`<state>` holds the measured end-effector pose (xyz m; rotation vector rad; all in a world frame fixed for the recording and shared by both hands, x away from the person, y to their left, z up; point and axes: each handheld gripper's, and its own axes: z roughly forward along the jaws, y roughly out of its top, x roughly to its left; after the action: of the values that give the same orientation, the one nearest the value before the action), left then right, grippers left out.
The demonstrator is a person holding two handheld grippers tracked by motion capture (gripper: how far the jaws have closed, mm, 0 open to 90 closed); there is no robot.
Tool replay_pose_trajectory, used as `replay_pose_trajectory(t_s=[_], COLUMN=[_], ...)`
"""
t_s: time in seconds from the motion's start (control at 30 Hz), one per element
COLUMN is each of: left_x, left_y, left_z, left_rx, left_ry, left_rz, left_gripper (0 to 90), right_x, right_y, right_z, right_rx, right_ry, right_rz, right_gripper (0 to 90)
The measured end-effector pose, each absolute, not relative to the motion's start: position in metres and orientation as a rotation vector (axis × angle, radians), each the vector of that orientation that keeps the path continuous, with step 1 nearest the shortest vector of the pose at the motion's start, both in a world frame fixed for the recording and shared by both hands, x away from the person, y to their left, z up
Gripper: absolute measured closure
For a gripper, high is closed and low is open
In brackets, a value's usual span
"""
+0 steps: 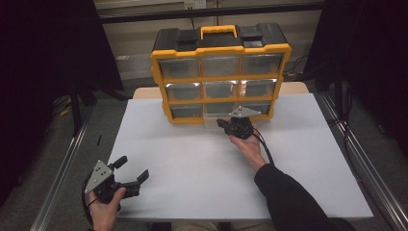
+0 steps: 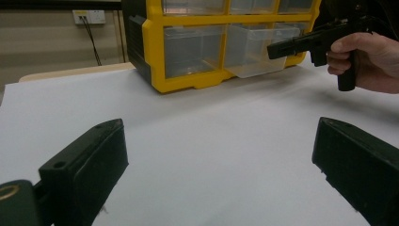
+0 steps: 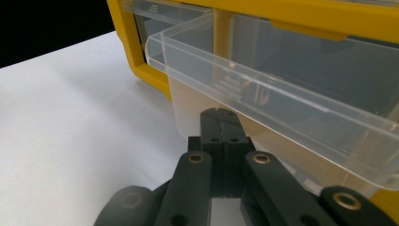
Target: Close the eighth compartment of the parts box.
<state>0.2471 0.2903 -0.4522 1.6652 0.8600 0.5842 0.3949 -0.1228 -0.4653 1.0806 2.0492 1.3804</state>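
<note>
Right tongs (image 3: pixel 221 123), pressed together, meet the clear drawer (image 3: pixel 263 89) pulled partway from the yellow organizer (image 1: pixel 220 72); left tongs (image 1: pixel 131 169) rest spread on the white surface (image 1: pixel 192 159), well apart.

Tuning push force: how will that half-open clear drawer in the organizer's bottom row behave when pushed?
The clear drawer looks thin-walled and empty, so probably light and slightly flexible. The shut right gripper meets its front off-centre, so it may skew. The organizer looks bulky, unlikely to tip.

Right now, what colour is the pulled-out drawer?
Clear see-through plastic drawer, best seen in the right gripper view.
</note>
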Motion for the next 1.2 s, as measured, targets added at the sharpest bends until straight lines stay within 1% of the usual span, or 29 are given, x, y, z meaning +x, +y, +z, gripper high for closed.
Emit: replay_pose_trajectory(t_s=[1.2], left_x=[0.247], left_y=[0.29], left_z=[-0.452], left_rx=[1.651], left_ry=[0.869], left_rz=[0.579], left_gripper=[3.6], right_x=[0.413], right_y=[-0.121], right_z=[-0.46], right_rx=[1.126], right_ry=[1.999], right_rz=[1.372], right_gripper=[90.0])
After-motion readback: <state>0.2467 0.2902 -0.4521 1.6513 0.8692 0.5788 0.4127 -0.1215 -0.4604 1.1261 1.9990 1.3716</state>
